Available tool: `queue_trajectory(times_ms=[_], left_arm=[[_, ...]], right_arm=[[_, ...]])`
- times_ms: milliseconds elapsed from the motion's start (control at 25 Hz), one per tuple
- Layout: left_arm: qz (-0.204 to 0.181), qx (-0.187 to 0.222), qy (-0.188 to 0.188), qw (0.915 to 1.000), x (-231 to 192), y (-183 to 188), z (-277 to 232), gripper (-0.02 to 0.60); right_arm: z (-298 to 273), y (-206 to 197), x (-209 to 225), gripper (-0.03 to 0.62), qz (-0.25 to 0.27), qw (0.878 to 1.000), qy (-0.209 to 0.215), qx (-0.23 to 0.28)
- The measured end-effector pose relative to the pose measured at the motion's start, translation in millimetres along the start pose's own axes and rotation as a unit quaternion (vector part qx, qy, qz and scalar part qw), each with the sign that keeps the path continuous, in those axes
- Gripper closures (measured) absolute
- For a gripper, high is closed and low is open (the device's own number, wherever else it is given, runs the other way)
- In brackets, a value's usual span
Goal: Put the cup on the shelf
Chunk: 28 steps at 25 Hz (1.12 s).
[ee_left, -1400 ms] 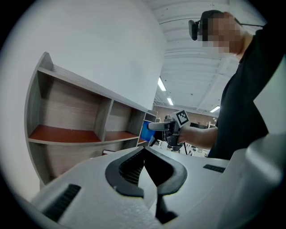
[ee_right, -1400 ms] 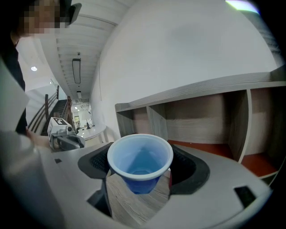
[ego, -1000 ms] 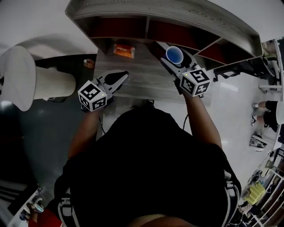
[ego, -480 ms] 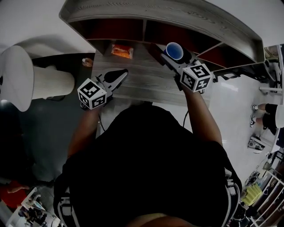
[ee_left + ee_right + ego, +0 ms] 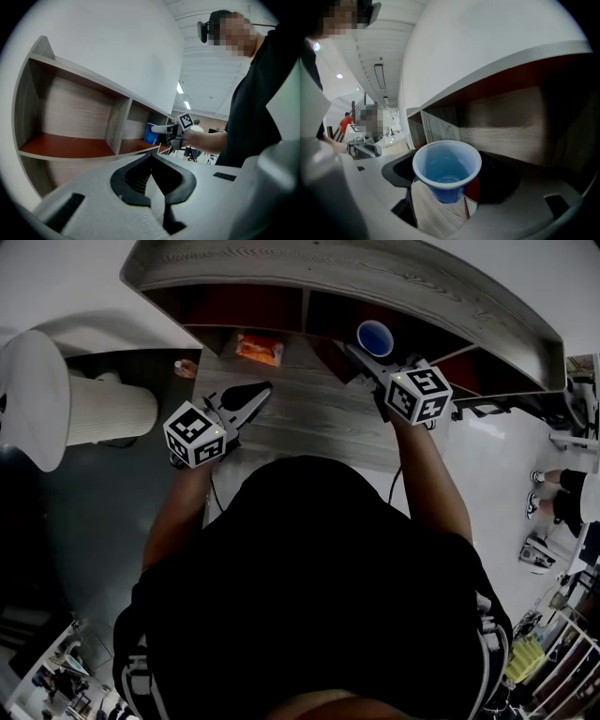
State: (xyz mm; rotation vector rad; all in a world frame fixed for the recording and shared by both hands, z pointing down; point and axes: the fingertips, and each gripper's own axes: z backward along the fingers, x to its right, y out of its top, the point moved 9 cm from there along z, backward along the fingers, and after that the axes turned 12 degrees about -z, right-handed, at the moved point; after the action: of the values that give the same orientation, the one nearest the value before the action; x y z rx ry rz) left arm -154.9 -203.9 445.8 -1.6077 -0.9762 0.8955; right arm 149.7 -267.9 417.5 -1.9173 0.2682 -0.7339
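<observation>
A blue plastic cup point(image 5: 375, 337) stands upright between the jaws of my right gripper point(image 5: 371, 354), at the mouth of the shelf's point(image 5: 394, 277) right-hand compartment. From the right gripper view, the cup point(image 5: 447, 168) is open side up, clamped low by my right gripper point(image 5: 449, 180), with the compartment's wooden back wall point(image 5: 511, 126) just ahead. My left gripper point(image 5: 247, 397) hovers shut and empty above the wooden desk point(image 5: 309, 418). The left gripper view has its jaws point(image 5: 151, 158) closed together, and the cup point(image 5: 150, 133) shows far off by the shelf divider.
An orange packet point(image 5: 259, 349) lies on the desk under the shelf's left compartment. A small orange-topped object point(image 5: 185, 367) sits at the desk's left edge. A white cylindrical stand point(image 5: 103, 413) is on the left. A person's legs point(image 5: 561, 498) show at far right.
My right gripper has carried the cup forward and up, from over the desk to the shelf's opening. The left gripper has hardly moved.
</observation>
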Motion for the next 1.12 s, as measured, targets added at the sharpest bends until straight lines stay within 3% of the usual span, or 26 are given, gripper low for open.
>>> queue_trajectory(times_ms=[400, 1120], left_arm=[[0.003, 0.005, 0.018, 0.9998, -5, 1, -10, 0.565], [0.012, -0.006, 0.030, 0.9995, -4, -10, -14, 0.565]], right_arm=[[-22, 14, 26, 0.214, 0.014, 1.000, -0.001, -0.003], [-53, 1, 64, 0.214, 0.041, 0.998, -0.034, -0.028]])
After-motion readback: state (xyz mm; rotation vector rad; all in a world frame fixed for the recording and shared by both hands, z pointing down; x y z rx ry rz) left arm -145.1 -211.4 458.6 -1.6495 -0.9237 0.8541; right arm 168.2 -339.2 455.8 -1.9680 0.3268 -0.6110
